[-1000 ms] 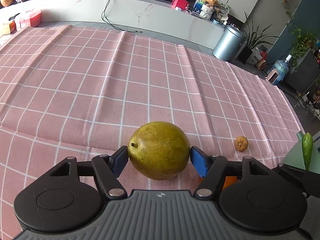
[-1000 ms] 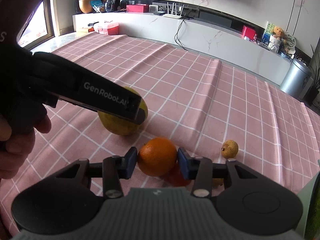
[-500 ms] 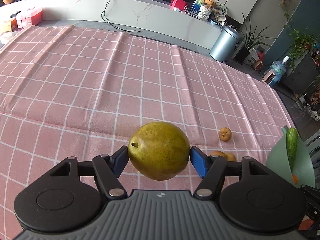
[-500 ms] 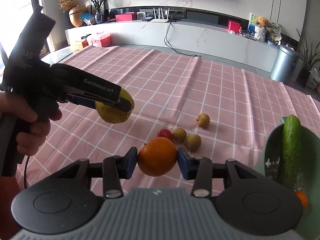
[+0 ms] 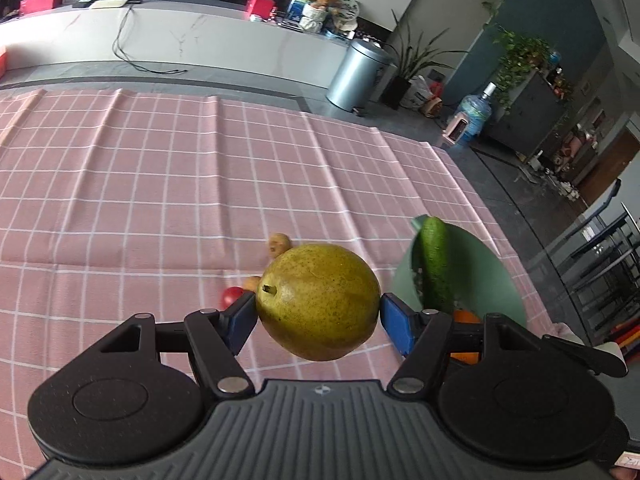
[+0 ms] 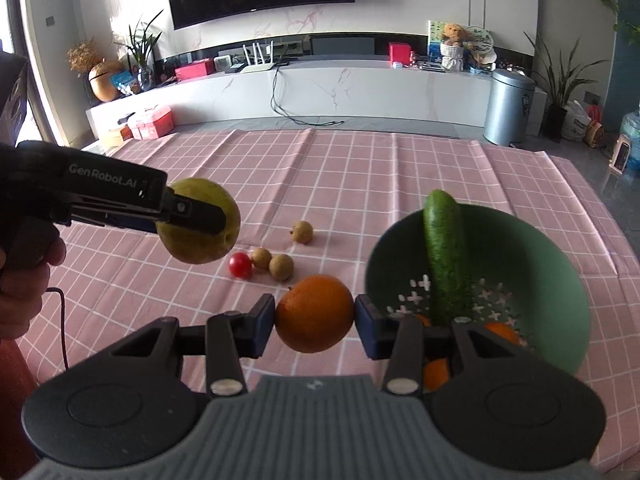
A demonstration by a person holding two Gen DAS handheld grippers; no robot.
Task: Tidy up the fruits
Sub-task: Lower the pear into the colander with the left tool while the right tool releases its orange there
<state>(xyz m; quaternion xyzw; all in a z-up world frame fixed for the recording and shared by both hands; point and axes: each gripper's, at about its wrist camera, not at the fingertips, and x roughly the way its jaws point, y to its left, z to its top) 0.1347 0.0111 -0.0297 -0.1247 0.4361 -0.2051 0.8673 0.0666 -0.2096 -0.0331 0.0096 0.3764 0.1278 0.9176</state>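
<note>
Left wrist view: the left gripper [image 5: 318, 312] is clenched on a yellow-green pear [image 5: 318, 300], blue pads pressing its two sides, stem end turned toward the left pad; the pear hangs clear above the desk.
Right wrist view: the right gripper [image 6: 315, 318] is clenched on an orange [image 6: 315, 313], one blue pad on each side, the fruit lifted off the cloth.
Landmark: a green bowl [image 6: 552, 280] with cross-shaped holes in its floor stands on the pink checked cloth [image 6: 360, 184] that covers the desk.
Inside the bowl: a cucumber [image 6: 444, 252] leans against the far rim, its top end poking above it; some orange-coloured fruit [image 6: 502, 330] lies on the bowl's floor (partly hidden behind the right gripper's finger, so the count is unclear).
Orange relative to the bowl: just left of its rim and nearer the camera, not over it.
Pear relative to the bowl: well to its left in the right wrist view, held by the left gripper [image 6: 192, 216], with a hand [image 6: 24, 276] on the handle.
Loose fruit left of the bowl: a red cherry tomato [image 6: 240, 265] touching two small brown round fruits [image 6: 272, 263], and one more brown fruit [image 6: 302, 232] a little farther back, apart from them.
</note>
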